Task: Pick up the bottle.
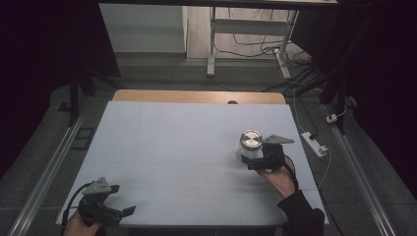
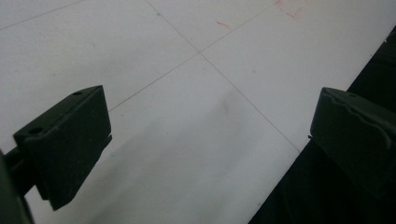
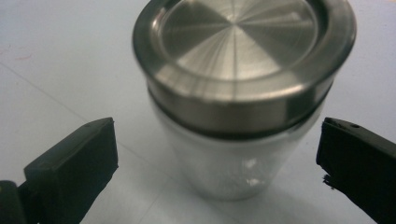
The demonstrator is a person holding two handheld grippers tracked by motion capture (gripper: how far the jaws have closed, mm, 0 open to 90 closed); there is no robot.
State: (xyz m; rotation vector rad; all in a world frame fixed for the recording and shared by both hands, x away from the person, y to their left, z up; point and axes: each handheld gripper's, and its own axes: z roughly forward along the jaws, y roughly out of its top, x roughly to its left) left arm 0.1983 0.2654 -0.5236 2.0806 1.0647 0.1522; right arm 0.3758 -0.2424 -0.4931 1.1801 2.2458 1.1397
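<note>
White table [image 1: 172,147]: steel-lidded glass jar [image 3: 238,102] upright between spread right tongs [image 3: 219,158], left tongs [image 2: 210,140] spread

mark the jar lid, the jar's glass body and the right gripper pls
jar lid [image 3: 243,51]: right gripper view, centre of the brushed metal top.
glass body [image 3: 229,163]: right gripper view, clear wall below the lid.
right gripper [image 1: 255,160]: high view, between its fingertips, beside the jar.

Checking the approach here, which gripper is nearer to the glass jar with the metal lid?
Right. The right gripper sits just beside the jar, open jaws flanking it; the left gripper is far off at the table's near left corner.
</note>
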